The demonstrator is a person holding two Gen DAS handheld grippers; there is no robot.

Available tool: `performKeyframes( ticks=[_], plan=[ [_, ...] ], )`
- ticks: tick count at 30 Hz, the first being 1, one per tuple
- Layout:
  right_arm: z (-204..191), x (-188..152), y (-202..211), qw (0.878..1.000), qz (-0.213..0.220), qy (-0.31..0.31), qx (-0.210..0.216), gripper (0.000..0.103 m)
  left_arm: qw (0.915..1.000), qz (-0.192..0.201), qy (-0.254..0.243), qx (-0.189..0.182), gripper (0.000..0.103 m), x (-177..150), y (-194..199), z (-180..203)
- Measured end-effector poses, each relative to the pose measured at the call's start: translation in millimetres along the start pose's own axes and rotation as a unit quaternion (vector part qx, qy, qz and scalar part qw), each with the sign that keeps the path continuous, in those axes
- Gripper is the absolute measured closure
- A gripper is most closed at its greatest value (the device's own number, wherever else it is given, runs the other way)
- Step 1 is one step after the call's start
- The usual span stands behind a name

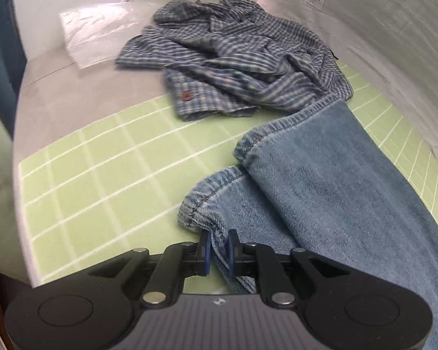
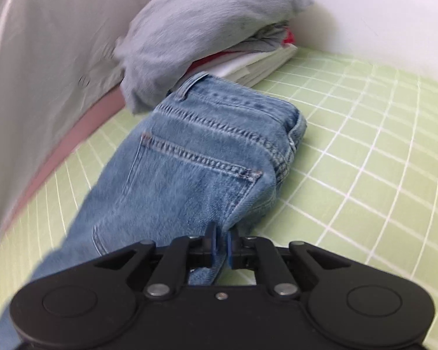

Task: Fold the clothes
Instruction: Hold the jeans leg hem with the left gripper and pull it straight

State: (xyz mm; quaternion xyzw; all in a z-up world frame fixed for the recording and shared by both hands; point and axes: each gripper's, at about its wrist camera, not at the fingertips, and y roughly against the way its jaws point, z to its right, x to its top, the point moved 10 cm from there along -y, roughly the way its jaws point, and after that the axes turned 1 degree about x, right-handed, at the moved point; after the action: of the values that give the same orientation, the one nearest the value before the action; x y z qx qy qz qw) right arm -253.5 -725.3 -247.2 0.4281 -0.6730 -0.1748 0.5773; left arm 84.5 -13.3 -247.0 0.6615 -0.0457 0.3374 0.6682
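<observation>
Two grippers, one pair of jeans, and both have a hold of it.

Left wrist view: the left gripper [image 1: 219, 243] has its jaws clamped on the hem end of the jeans [image 1: 335, 192], right where the two leg cuffs lie stacked one over the other. The legs run off to the lower right across the green grid mat [image 1: 102, 169]. Behind them sits a crumpled blue plaid shirt [image 1: 236, 67], not folded at all.

Right wrist view: the right gripper [image 2: 221, 243] has its jaws pinched tight on a denim edge near the seat, just below the back pocket [image 2: 195, 172]. The waistband end lies flat on the mat, touching a pile of folded clothes [image 2: 207, 35] against the wall.

So I'd say the jeans are folded lengthwise and the crosswise fold is still to do. The shirt is waiting after that.
</observation>
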Motion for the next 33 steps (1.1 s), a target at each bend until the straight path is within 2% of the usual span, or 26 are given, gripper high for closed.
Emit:
performKeyframes(
  ticks=[1, 3, 5, 6, 7, 8, 10, 13, 15, 19, 22, 31, 33],
  plan=[
    [-2.4, -1.4, 3.7, 1.000, -0.001, 0.010, -0.004, 0.091, 1.0000, 0.001, -0.001, 0.000, 0.080, -0.2, 4.0, -2.9],
    [-7.2, -4.1, 11.0, 0.999, -0.002, 0.031, -0.012, 0.083, 0.9999, 0.001, -0.015, -0.003, 0.080, -0.7, 10.9, -2.6],
    [-13.3, -8.4, 19.1, 0.998, -0.003, 0.053, -0.017, 0.069, 0.9995, 0.002, -0.031, -0.009, 0.078, -2.1, 17.4, -0.9],
    [-19.1, -14.1, 24.8, 0.998, -0.002, 0.067, -0.015, 0.057, 0.9991, 0.002, -0.039, -0.013, 0.077, -3.2, 20.6, 0.3],
    [-24.9, -19.8, 30.4, 0.997, -0.001, 0.081, -0.012, 0.049, 0.9987, 0.002, -0.047, -0.018, 0.075, -4.4, 23.7, 1.6],
    [-30.7, -25.6, 36.1, 0.995, 0.000, 0.095, -0.009, 0.047, 0.9984, 0.003, -0.051, -0.024, 0.071, -5.0, 26.4, 3.3],
    [-42.9, -38.1, 47.4, 0.992, 0.002, 0.124, -0.003, 0.033, 0.9979, 0.007, -0.056, -0.033, 0.069, -5.2, 31.8, 5.6],
    [-64.2, -64.4, 64.2, 0.985, 0.000, 0.171, 0.010, 0.024, 0.9973, 0.017, -0.057, -0.042, 0.064, -1.2, 38.3, 7.6],
    [-77.4, -83.5, 74.0, 0.981, -0.005, 0.194, 0.019, 0.022, 0.9964, 0.018, -0.060, -0.058, 0.061, 2.6, 37.6, 10.9],
    [-95.8, -119.7, 83.2, 0.975, -0.024, 0.220, 0.027, 0.018, 0.9947, 0.010, -0.075, -0.069, 0.060, 10.5, 24.2, 17.3],
    [-102.2, -140.3, 82.9, 0.975, -0.036, 0.217, 0.021, 0.018, 0.9937, 0.001, -0.078, -0.080, 0.060, 17.4, 13.0, 19.9],
    [-122.7, -164.4, 88.6, 0.983, -0.040, 0.181, 0.004, 0.018, 0.9889, -0.023, -0.059, -0.134, 0.061, 43.0, -17.1, 35.3],
    [-125.7, -166.3, 89.7, 0.983, -0.042, 0.180, 0.001, 0.018, 0.9885, -0.030, -0.057, -0.137, 0.061, 44.2, -25.1, 41.3]
  ],
)
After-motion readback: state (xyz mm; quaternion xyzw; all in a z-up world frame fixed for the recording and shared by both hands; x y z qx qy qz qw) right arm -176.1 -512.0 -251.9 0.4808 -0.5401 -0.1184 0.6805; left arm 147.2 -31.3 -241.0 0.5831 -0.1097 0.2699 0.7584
